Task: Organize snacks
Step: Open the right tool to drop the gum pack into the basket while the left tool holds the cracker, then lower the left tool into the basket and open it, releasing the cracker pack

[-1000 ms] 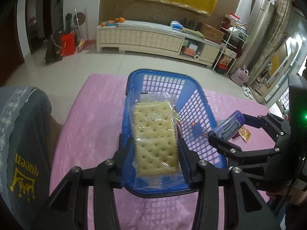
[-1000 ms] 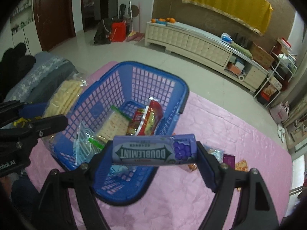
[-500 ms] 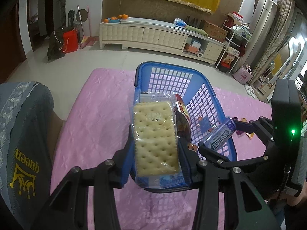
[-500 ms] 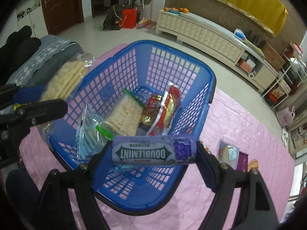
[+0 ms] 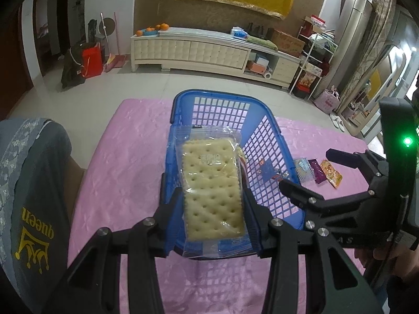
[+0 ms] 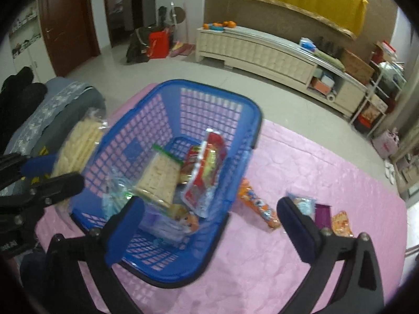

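Gum has left the right tool; cracker pack points lengthwise toward basket.

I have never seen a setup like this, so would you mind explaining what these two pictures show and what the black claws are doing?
The black claws are two-finger grippers that a person holds, one in each hand; no robot arm is involved. Each gripper carries a fisheye camera looking along its fingers, so one picture comes from the left gripper and the other from the right gripper.

Both look down on a pink quilted cloth with a blue plastic lattice basket on it. The left gripper is shut on a clear-wrapped pack of pale crackers, held at the basket's near rim. The right gripper is open and holds nothing.

Inside the basket lie another cracker pack and a red snack packet. Several small wrapped snacks lie on the cloth beside it.
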The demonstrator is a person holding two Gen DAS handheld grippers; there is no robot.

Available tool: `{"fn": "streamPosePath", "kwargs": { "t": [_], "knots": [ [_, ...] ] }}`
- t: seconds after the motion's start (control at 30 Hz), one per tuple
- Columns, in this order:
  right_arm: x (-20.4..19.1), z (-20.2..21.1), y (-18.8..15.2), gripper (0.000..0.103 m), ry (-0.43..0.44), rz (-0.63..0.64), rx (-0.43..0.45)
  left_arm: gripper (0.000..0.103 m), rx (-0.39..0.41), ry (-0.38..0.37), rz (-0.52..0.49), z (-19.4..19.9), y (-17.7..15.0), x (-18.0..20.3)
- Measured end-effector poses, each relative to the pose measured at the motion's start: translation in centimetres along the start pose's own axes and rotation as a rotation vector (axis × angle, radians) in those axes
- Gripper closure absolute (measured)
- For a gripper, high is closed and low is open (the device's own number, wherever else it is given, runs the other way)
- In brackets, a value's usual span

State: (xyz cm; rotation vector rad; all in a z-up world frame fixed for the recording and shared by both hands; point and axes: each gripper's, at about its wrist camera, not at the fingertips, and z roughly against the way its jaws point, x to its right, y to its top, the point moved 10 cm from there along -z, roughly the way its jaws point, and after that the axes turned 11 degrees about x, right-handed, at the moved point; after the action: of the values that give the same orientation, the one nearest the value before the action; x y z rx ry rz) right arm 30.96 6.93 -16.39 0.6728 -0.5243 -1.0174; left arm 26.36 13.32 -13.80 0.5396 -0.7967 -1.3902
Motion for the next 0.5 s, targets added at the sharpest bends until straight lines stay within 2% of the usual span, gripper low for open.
{"fn": "streamPosePath", "kwargs": {
  "t": [0.27,0.5],
  "knots": [
    [2.0,0.1,-0.3,0.000,-0.018,-0.034,0.001,0.061,-0.003,-0.002,-0.030,-1.0,0.5,1.7],
    [2.9,-0.6,0.2,0.000,-0.034,-0.037,0.038,0.061,-0.039,-0.001,-0.033,-3.9,0.6,1.9]
  ]
}}
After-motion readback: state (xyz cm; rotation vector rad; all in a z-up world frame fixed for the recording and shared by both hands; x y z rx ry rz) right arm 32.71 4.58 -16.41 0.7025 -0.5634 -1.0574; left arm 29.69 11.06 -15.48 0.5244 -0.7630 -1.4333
